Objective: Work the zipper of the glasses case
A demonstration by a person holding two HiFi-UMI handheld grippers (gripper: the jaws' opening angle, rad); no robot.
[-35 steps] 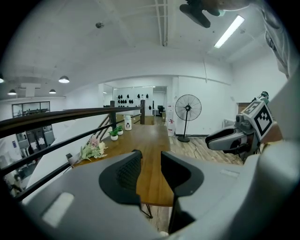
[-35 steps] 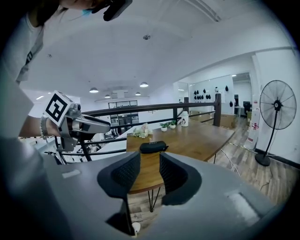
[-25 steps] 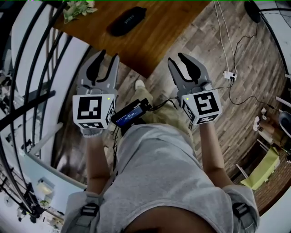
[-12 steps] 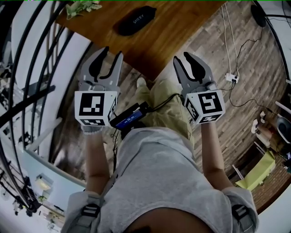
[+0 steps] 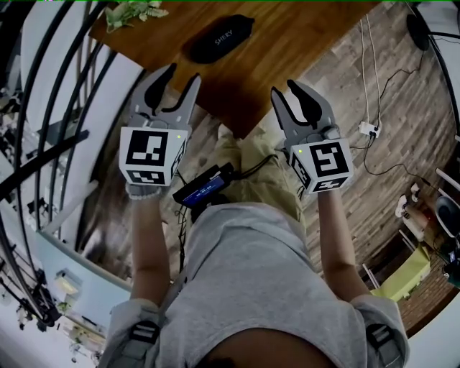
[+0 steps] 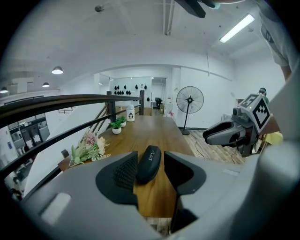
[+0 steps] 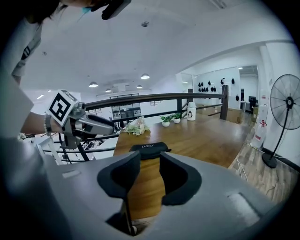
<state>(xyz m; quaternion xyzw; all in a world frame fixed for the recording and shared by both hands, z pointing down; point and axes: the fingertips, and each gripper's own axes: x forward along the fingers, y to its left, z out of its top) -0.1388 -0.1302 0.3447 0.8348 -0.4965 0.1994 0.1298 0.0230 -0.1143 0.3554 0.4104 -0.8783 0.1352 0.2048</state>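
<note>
We stand at the end of a long wooden tabletop [image 5: 287, 43] with a gripper in each hand, and both are held up in the air in front of our grey shirt [image 5: 251, 287]. The black glasses case [image 5: 219, 38] lies flat on the tabletop, close to the end nearest us. It has white letters on its top. A bunch of flowers [image 5: 133, 11] lies near it, by the dark railing [image 6: 70, 101]. The left gripper [image 5: 183, 73] points at the case. Its jaws have just been opening and now stand wide apart with nothing between them. In the left gripper view the case shows in the gap between the jaws, but it sits farther off on the wood and the jaws do not touch it. The right gripper [image 5: 285, 88] is beside the left one, over the corner of the tabletop and the wooden floor [image 5: 402, 122]. Its jaws are apart too and hold nothing. In the right gripper view the case lies past the tips of the jaws, well apart from them. The zipper is too small for us to see. Far down the tabletop stand two little green plants [image 6: 116, 126] and a white bottle [image 6: 130, 113]. A big fan [image 6: 190, 100] stands on the floor past the far end.
</note>
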